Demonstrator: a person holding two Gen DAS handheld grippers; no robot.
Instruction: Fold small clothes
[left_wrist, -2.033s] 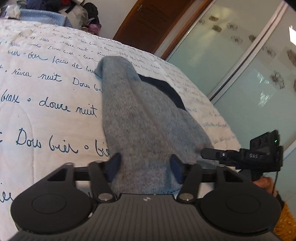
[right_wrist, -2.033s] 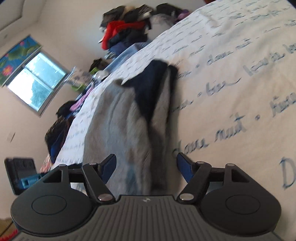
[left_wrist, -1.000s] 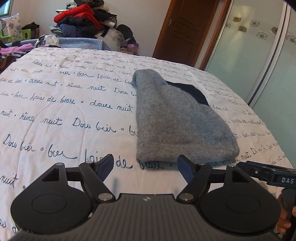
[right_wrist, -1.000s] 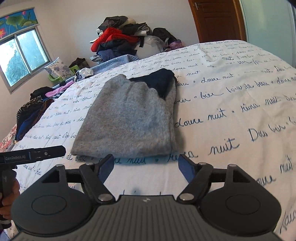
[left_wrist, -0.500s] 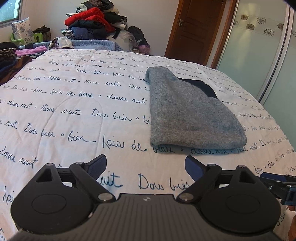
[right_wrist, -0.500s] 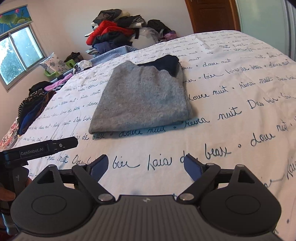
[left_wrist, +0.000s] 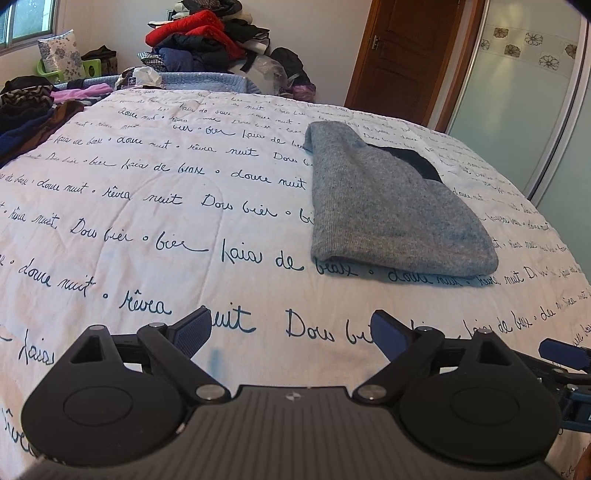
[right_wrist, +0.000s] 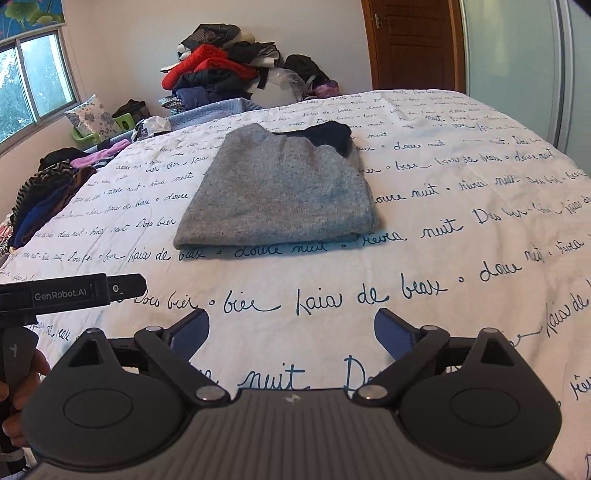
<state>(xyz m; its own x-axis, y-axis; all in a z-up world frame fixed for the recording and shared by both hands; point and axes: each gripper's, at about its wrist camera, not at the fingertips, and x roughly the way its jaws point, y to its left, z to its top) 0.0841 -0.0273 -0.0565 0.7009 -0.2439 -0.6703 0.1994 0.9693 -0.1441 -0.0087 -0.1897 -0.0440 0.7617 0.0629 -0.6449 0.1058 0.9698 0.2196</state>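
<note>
A grey knit garment with a dark navy part at its far end lies folded flat on the white bedspread. It also shows in the right wrist view. My left gripper is open and empty, well back from the garment's near edge. My right gripper is open and empty, also back from it, over bare bedspread. The left gripper's body shows at the left of the right wrist view.
A pile of clothes is heaped beyond the bed's far end. More clothes lie along the bed's left edge. A wooden door and frosted sliding panels stand to the right.
Both grippers let go of the folded garment, opened wider and drew back from it. The garment now lies still on the bed.
</note>
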